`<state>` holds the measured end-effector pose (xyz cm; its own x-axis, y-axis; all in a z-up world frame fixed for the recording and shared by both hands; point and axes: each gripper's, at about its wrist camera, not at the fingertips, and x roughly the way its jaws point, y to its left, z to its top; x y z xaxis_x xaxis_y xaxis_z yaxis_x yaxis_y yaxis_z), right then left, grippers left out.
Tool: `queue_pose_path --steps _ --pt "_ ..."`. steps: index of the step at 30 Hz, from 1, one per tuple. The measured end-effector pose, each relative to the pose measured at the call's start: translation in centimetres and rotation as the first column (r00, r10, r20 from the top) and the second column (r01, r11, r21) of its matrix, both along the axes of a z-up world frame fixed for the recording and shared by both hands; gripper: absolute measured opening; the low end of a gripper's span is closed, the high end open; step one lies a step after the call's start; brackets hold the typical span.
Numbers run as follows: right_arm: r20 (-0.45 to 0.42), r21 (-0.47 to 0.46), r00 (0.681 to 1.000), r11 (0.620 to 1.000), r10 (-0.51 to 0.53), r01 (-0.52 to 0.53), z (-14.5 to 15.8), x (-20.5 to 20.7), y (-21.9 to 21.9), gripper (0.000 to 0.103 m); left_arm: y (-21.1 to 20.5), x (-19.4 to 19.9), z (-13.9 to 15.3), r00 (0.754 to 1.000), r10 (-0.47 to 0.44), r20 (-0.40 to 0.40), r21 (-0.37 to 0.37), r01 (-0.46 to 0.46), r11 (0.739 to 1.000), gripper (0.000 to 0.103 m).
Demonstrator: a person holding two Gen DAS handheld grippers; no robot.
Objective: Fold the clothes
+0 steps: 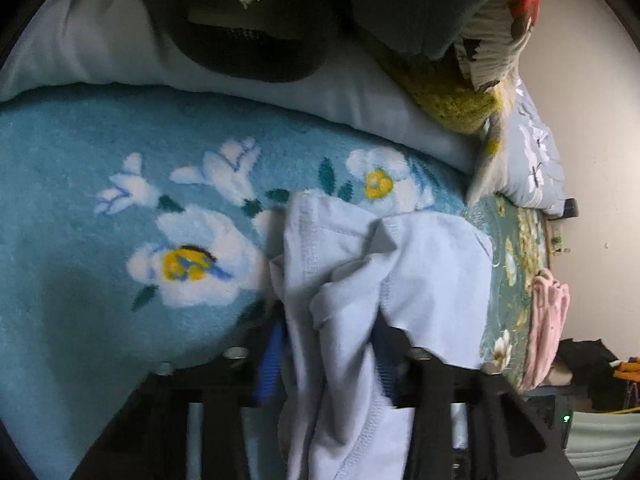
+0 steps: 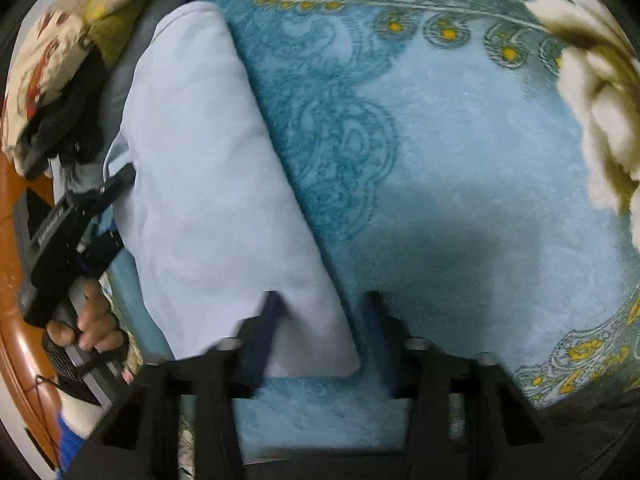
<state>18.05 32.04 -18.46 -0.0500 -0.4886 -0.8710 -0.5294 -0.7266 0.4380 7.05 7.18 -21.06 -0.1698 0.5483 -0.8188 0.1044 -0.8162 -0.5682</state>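
Cloth (image 1: pixel 400 264) is bunched between the left tool's (image 1: pixel 326 332) fingers and clamped there. Its folded corner is straddled by the right tool (image 2: pixel 320 320), whose fingers are held apart on the blanket (image 2: pixel 460 184).

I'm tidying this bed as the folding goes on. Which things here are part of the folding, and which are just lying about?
Part of the folding:
- pale blue garment
- left gripper, cloth between its fingers
- right gripper, over the garment's corner

Lying about:
- floral blanket underneath
- white pillow
- pink cloth
- yellow knit
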Motion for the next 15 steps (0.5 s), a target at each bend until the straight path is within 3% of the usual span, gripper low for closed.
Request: queue_pose_path --steps 5,7,9,12,15 --pt "-0.037 -0.027 0.999 1.0 0.006 -0.007 1.5 -0.3 0.8 0.006 1.2 0.7 1.5 0.999 -0.007 -0.043 -0.034 0.005 0.999 0.017" --pt "-0.057 -0.032 0.998 0.999 0.006 -0.008 2.7 -0.4 2.1 0.006 1.2 1.5 2.6 0.999 0.017 -0.043 0.004 -0.016 1.0 0.017" --pt "-0.094 0.039 0.994 0.998 0.052 -0.048 5.2 -1.0 4.4 0.006 1.8 3.1 4.0 0.999 0.007 -0.044 0.068 -0.004 0.998 0.016" --pt "-0.124 0.14 0.983 0.983 0.134 -0.116 8.4 -2.4 8.2 0.006 3.5 5.9 5.1 0.998 -0.039 -0.054 0.106 0.045 0.993 0.017" --pt "-0.097 0.229 0.972 0.956 0.213 -0.186 9.1 -3.8 11.7 0.006 6.1 7.2 3.1 0.998 -0.056 -0.014 0.137 0.057 0.989 0.017"
